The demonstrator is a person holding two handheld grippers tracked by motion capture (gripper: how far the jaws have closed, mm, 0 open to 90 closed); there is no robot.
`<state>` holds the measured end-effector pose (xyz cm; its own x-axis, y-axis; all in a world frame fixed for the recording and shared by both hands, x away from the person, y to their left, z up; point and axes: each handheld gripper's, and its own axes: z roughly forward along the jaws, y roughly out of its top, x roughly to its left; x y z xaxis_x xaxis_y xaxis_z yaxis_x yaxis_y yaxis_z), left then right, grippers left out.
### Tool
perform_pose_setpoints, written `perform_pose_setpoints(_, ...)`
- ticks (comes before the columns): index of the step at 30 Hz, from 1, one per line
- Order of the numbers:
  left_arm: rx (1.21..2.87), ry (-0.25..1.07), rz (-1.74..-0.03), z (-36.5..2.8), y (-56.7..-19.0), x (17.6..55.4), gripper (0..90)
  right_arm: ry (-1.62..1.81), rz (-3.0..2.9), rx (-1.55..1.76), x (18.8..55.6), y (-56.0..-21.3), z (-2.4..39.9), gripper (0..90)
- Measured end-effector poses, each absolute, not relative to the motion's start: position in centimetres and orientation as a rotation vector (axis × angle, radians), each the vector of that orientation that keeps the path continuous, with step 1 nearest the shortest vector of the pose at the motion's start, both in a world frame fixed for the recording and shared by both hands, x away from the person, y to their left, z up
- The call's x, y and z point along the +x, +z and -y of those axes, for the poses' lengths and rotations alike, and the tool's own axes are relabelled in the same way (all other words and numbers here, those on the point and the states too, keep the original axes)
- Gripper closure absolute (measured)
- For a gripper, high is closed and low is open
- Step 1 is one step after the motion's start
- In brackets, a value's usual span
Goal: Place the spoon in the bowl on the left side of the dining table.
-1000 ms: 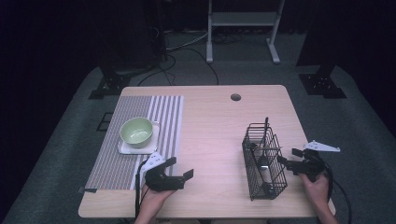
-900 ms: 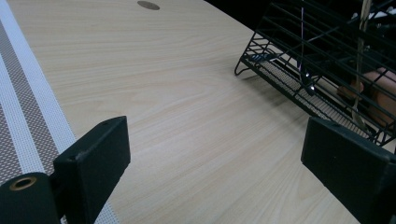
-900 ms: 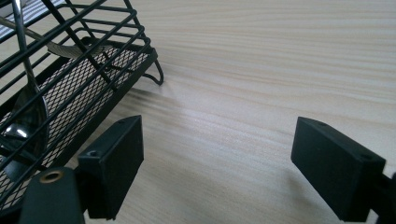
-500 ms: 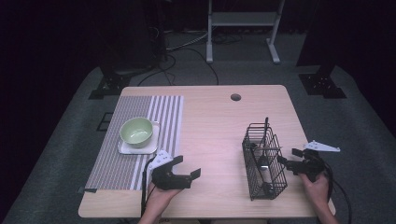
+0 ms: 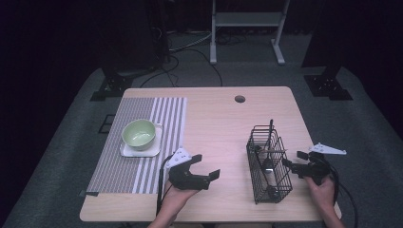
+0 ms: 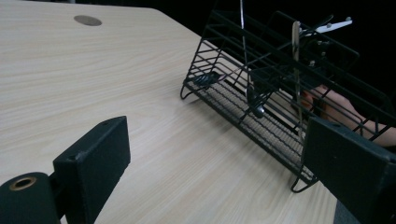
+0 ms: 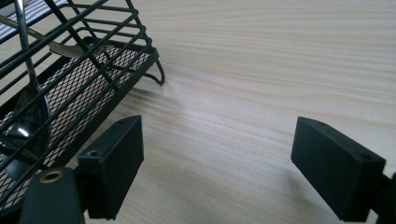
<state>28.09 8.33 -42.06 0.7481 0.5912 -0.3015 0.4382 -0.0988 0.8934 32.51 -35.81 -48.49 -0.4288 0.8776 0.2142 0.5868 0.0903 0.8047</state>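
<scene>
Table [image 5: 218, 123], pale wood, is carrying three things directly. Round hole [image 5: 240, 99] is sitting near its far edge. Striped mat [image 5: 142, 156] is lying left of the hole, reaching toward the near edge. Wire basket [image 5: 268, 164] is standing right of the hole, nearer the front, well apart from the mat.

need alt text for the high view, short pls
A person's two hands each hold open black tongs over a light wooden table: the left tongs point toward a black wire cutlery basket holding utensils, the right tongs sit just beside it. A green bowl rests on a white plate on a striped placemat.
</scene>
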Motion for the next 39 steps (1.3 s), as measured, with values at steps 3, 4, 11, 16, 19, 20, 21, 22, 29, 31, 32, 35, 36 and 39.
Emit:
perform_pose_setpoints(3,1.738,0.146,-0.796,-7.4,-41.8,28.1,7.3,1.269,-2.05,1.453,32.5,-48.5,35.9,16.0)
perform_pose_setpoints(4,1.736,0.141,-0.793,-7.2,-41.7,28.1,7.3,1.269,-2.05,1.452,32.5,-48.5,35.9,16.0)
perform_pose_setpoints(11,1.733,0.117,-0.765,-5.8,-41.4,28.2,7.3,1.27,-2.045,1.452,32.5,-48.5,35.9,16.0)
perform_pose_setpoints(16,1.734,0.104,-0.749,-4.9,-41.1,28.3,7.4,1.269,-2.047,1.452,32.5,-48.5,35.9,16.0)
perform_pose_setpoints(19,1.736,0.097,-0.74,-4.3,-40.9,28.4,7.4,1.27,-2.046,1.449,32.5,-48.5,35.9,16.0)
perform_pose_setpoints(20,1.739,0.094,-0.735,-4.1,-40.8,28.5,7.4,1.27,-2.047,1.451,32.5,-48.5,35.9,16.0)
perform_pose_setpoints(21,1.737,0.09,-0.735,-3.9,-40.7,28.5,7.4,1.27,-2.047,1.451,32.5,-48.5,35.9,16.0)
perform_pose_setpoints(22,1.74,0.087,-0.731,-3.8,-40.7,28.5,7.4,1.27,-2.047,1.451,32.5,-48.5,35.9,16.0)
perform_pose_setpoints(29,1.744,0.078,-0.715,-2.4,-40.3,28.9,7.4,1.272,-2.048,1.451,32.5,-48.5,35.9,16.0)
perform_pose_setpoints(31,1.745,0.075,-0.713,-2.1,-40.2,28.9,7.4,1.272,-2.048,1.45,32.5,-48.5,35.9,16.1)
perform_pose_setpoints(32,1.747,0.074,-0.709,-1.9,-40.2,29.0,7.4,1.273,-2.048,1.451,32.5,-48.5,35.9,16.0)
perform_pose_setpoints(35,1.745,0.068,-0.706,-1.5,-40.0,29.1,7.4,1.273,-2.048,1.45,32.5,-48.5,35.9,16.0)
perform_pose_setpoints(36,1.746,0.065,-0.706,-1.5,-40.0,29.1,7.4,1.274,-2.048,1.45,32.5,-48.5,35.9,16.0)
perform_pose_setpoints(39,1.75,0.065,-0.699,-1.0,-39.8,29.2,7.4,1.276,-2.048,1.45,32.5,-48.5,35.9,16.0)
